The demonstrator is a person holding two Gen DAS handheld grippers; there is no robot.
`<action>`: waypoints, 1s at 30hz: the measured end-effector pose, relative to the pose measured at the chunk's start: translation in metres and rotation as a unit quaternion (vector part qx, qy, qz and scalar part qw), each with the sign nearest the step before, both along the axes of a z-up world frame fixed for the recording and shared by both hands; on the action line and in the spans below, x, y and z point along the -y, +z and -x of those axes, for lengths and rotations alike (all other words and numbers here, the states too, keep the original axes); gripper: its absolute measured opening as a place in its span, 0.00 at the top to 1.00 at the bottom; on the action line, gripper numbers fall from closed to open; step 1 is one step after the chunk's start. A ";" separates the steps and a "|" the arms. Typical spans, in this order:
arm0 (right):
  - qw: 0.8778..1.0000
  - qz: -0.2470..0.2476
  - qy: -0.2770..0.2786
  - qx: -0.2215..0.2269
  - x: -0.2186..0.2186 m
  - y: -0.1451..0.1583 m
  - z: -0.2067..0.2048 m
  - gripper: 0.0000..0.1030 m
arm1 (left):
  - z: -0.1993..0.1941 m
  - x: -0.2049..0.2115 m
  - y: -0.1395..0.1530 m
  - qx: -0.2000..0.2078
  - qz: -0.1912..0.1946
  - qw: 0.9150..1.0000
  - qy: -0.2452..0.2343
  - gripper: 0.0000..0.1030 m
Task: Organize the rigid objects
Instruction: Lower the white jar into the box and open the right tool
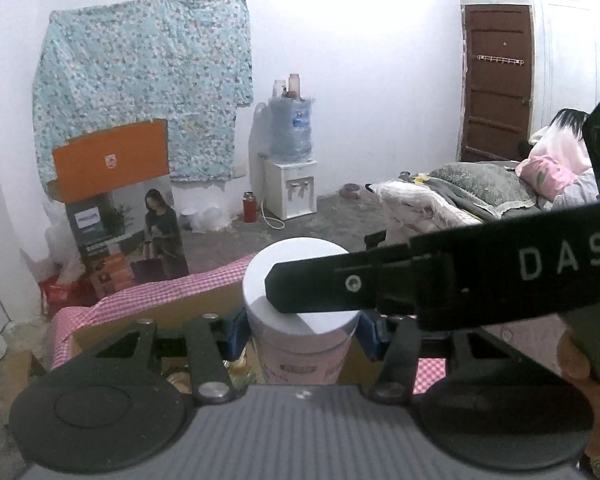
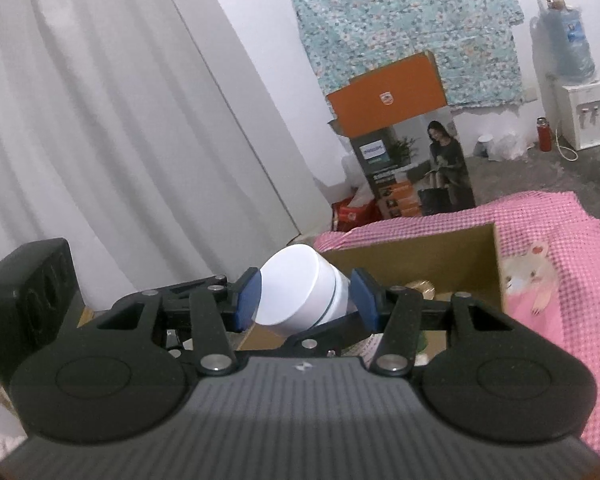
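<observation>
My left hand-held gripper (image 1: 302, 326) pinches a white-lidded jar (image 1: 300, 280) with a pink label, its blue pads pressed against the sides just below the lid, the jar upright between them. In that view the finger of my right hand-held gripper (image 1: 320, 286) reaches in from the right and lies across the jar's lid. My right hand-held gripper (image 2: 306, 300), seen from its own camera, pinches a second white jar (image 2: 300, 290), tilted so its flat lid faces back toward the lens, the blue pads (image 2: 247, 300) against both sides. Both jars hang above an open cardboard box (image 2: 440, 260) that stands on a worktop covered with a pink checked cloth (image 2: 540, 248); what lies inside the box is too blurred to tell. Beyond the worktop an orange-topped carton (image 1: 128, 204) stands on the floor below a floral sheet (image 1: 140, 80) hung on the wall, with a water dispenser (image 1: 290, 160) further right
</observation>
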State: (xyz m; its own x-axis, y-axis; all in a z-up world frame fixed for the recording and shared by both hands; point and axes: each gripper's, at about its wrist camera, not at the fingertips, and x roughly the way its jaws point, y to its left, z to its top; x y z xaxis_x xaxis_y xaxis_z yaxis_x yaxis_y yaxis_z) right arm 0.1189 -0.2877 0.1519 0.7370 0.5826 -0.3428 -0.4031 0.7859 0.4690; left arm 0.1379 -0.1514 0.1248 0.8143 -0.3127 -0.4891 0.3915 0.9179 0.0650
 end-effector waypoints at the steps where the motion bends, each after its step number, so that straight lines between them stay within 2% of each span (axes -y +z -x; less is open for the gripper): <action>1: 1.000 -0.001 -0.002 -0.004 0.004 0.000 -0.007 0.52 | -0.007 0.002 -0.001 -0.003 -0.001 1.000 0.000 0.47; 4: 1.000 -0.005 -0.003 -0.018 0.017 -0.004 -0.031 0.51 | -0.030 0.009 -0.009 -0.019 -0.002 1.000 -0.002 0.47; 7: 0.999 -0.003 -0.006 -0.041 0.029 -0.014 -0.055 0.51 | -0.058 0.011 -0.023 -0.056 0.007 0.998 -0.002 0.47; 11: 0.997 -0.003 -0.008 -0.079 0.038 -0.041 -0.086 0.51 | -0.088 0.012 -0.050 -0.102 0.009 0.995 0.004 0.47; 17: 0.993 0.000 -0.004 -0.121 0.038 -0.084 -0.122 0.51 | -0.118 0.012 -0.080 -0.145 -0.005 0.989 0.013 0.47; 25: 0.989 0.020 -0.002 -0.146 0.037 -0.112 -0.149 0.48 | -0.136 0.019 -0.093 -0.172 -0.017 0.985 0.014 0.47; 30: 0.989 0.029 -0.005 -0.145 0.041 -0.115 -0.155 0.41 | -0.135 0.026 -0.092 -0.166 -0.023 0.986 0.008 0.45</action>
